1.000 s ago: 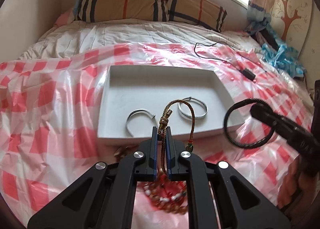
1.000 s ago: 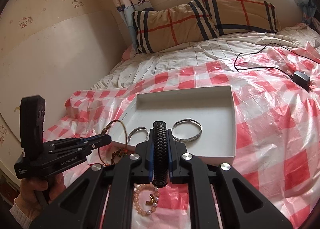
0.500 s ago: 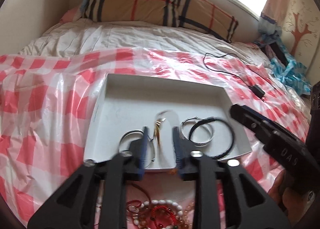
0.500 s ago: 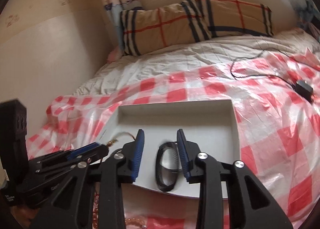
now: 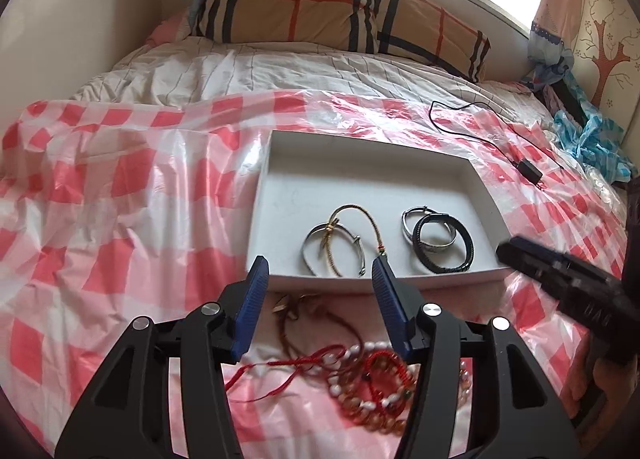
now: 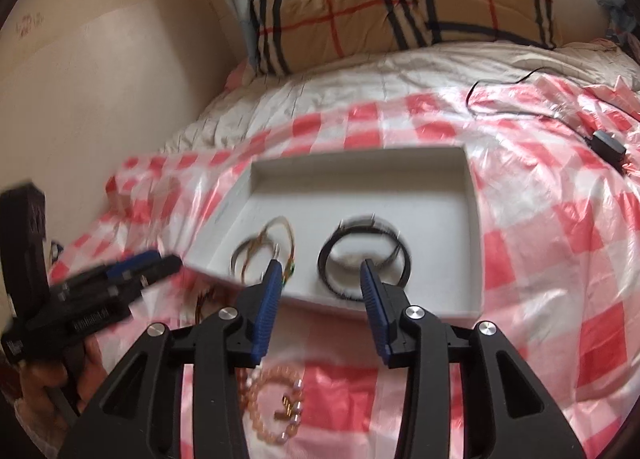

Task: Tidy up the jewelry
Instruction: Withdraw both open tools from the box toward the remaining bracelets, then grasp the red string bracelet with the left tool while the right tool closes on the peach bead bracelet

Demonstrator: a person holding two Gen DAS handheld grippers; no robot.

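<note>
Both the left hand-held gripper and the right hand-held gripper gape apart, holding nothing, near the white tray holding four bracelets.

Glossy plastic sheet, matt white tray, shiny metal bangle.

Your bed wears a red-checked plastic sheet; on it a white tray mid-bed, loose beaded bracelets by the near edge, a plaid pillow at the head.
</note>
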